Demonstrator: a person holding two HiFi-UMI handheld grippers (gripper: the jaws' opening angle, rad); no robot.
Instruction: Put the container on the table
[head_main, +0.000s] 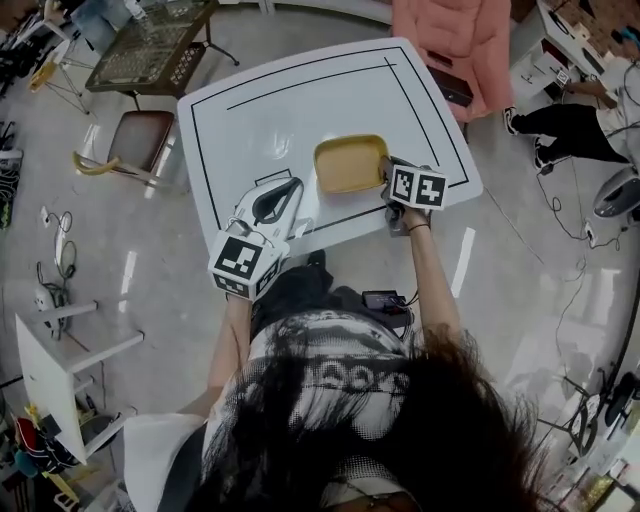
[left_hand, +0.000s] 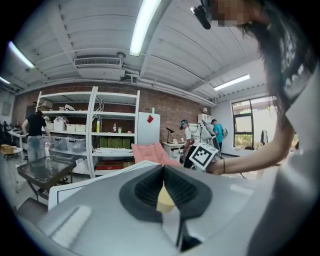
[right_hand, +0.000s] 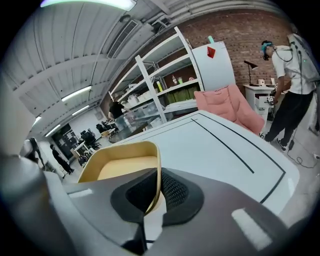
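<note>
A shallow yellow container (head_main: 350, 165) sits low over the near part of the white table (head_main: 260, 110); whether it touches the top I cannot tell. My right gripper (head_main: 385, 178) is shut on its right rim. In the right gripper view the thin rim (right_hand: 156, 175) runs between the dark pads (right_hand: 177, 192), and the container (right_hand: 120, 165) stretches out to the left. My left gripper (head_main: 297, 186) hangs over the table's front edge, left of the container and apart from it. Its jaws (left_hand: 162, 172) look shut with nothing held; a yellow sliver of the container (left_hand: 165, 200) shows beyond them.
Black border lines (head_main: 300, 85) run round the tabletop. A pink garment over a seat (head_main: 455, 40) stands at the far side. A brown chair (head_main: 140, 135) and a glass-topped cart (head_main: 150, 45) are far left. A person (head_main: 570, 125) is at the right. Shelving (left_hand: 90, 135) lines the brick wall.
</note>
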